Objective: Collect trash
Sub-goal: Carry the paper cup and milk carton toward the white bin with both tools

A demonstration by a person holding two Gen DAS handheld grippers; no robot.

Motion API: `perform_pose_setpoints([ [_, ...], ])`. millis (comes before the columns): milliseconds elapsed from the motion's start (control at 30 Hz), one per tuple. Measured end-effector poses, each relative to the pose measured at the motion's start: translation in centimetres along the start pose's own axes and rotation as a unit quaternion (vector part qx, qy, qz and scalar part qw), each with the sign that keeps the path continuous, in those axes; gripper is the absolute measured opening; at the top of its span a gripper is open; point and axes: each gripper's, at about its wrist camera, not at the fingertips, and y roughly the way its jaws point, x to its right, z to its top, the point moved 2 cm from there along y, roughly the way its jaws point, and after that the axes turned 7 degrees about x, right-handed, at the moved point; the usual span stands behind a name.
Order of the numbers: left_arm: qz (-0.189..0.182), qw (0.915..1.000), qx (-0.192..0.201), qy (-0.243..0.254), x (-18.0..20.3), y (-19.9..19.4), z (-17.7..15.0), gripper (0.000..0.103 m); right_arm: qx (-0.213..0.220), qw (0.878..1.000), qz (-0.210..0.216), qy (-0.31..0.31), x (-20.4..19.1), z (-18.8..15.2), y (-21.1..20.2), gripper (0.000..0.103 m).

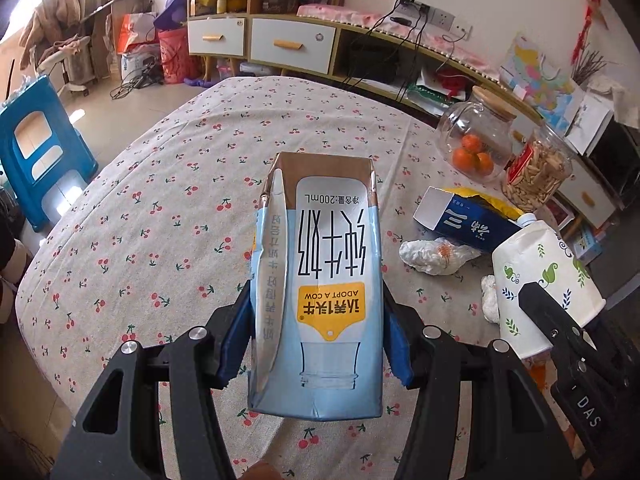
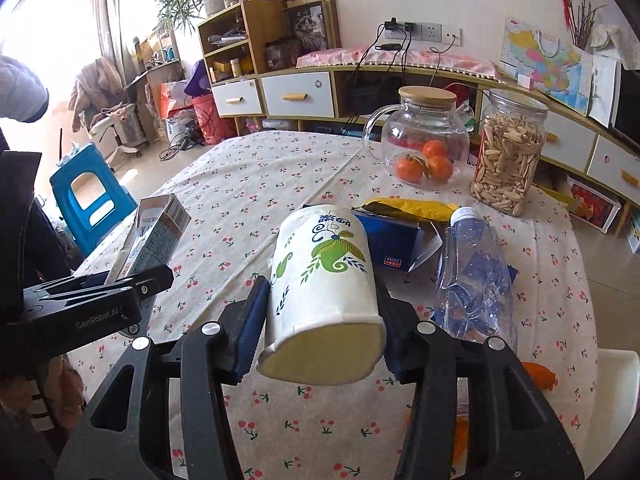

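Your left tool [image 1: 316, 344] hides the milk carton's [image 1: 320, 280] side walls behind its pads | your paper cup [image 2: 324, 292] covers most of the blue box [image 2: 396, 244] | the box covers part of the yellow wrapper [image 2: 408, 208] | the orange item [image 2: 538, 374] beyond your right tool [image 2: 322, 332]: too hidden to identify.
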Motion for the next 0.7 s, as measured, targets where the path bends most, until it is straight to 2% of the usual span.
perform_pose_setpoints([
  [367, -0.009, 0.9997, 0.020, 0.009, 2.6, -1.4, 0.2, 0.056, 0.023, 0.999, -0.026, 0.016, 2.8, 0.2, -2.6, 0.049],
  [700, -0.029, 0.9982, 0.040, 0.035, 6.8, -2.6, -0.2, 0.057, 0.046, 0.996, -0.065, 0.048, 7.1, 0.0, -5.0, 0.049],
])
